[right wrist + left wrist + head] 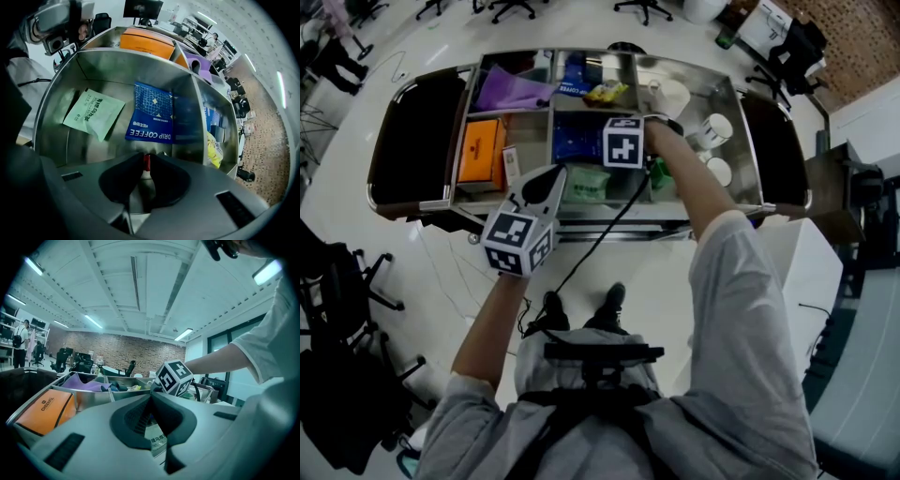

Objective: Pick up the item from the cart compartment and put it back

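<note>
The cart's middle compartment [61, 93] holds a pale green packet [93, 114] and a blue drip coffee pack [152, 115]. My right gripper [146, 159] points steeply down into this compartment, just short of the coffee pack. A small red item [146, 162] sits pinched between its tips. In the head view its marker cube [623, 141] hangs over the same compartment and hides the jaws. My left gripper [557, 174] is held level at the cart's near edge, shut and empty, pointing across the compartments [151, 398].
An orange box [481, 150] and a purple cloth [511, 91] fill the left compartments. A yellow snack bag [607, 91] lies at the back. White cups [717, 128] stand on the right. Office chairs [356, 300] stand to my left. A cable [600, 234] hangs down.
</note>
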The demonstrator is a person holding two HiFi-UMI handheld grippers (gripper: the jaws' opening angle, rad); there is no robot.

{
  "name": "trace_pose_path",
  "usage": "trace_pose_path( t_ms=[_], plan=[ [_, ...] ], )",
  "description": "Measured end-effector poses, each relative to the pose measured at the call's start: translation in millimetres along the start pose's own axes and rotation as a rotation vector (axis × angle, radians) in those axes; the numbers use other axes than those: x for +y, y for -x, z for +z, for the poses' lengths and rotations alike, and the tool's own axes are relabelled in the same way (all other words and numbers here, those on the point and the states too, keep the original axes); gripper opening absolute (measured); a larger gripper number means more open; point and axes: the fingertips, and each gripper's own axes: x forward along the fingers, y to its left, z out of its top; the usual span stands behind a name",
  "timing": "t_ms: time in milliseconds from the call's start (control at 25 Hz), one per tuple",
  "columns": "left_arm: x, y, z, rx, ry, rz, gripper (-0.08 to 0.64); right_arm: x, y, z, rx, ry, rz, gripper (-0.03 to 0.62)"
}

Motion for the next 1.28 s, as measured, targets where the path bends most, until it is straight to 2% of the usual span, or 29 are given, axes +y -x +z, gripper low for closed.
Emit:
trace_pose_path(
  t_ms=[200,280,520,720,760,840,880,1080,1280],
  plan=[
    [-1.8,-0.7,0.9,0.000,0.001,-0.001,-0.005,14.2,-9.2,-1.1,-0.009,-0.021,0.082,0.120],
    [-2.6,-1.1,0.1,0.000,0.003,-0.002,-0.005,18.8,-12.5,-0.9,-0.017,-0.027,0.105,0.120],
    [-2.2,-0.6,-1.6,0.007,0.003,0.001,-0.005,5.2,3.9,-0.6,-0.018,-0.014,0.024,0.120],
    [-4.2,0.7,-1.4,0.009,-0.004,-0.001,-0.005,3.8,14.0,-2.5,-0.033,-0.023,0.009,0.120],
    [-4.8,1.2,-1.3,0.009,-0.006,-0.001,-0.005,5.4,15.5,-1.2,-0.048,-0.028,0.012,0.115],
    [-6.1,2.0,-1.1,0.010,-0.008,-0.001,-0.005,5.1,21.8,3.2,-0.091,-0.045,-0.002,0.025],
    [-6.9,2.4,-0.8,0.010,-0.010,-0.001,-0.005,2.5,28.1,4.9,-0.109,-0.051,-0.022,0.011],
    [-11.0,5.6,4.1,0.002,-0.020,-0.001,-0.005,-2.2,62.6,7.2,-0.177,-0.090,-0.098,0.011],
    [-13.4,12.5,6.2,-0.003,-0.025,0.009,-0.005,3.2,80.6,4.3,-0.277,-0.202,-0.143,0.011]
  ],
)
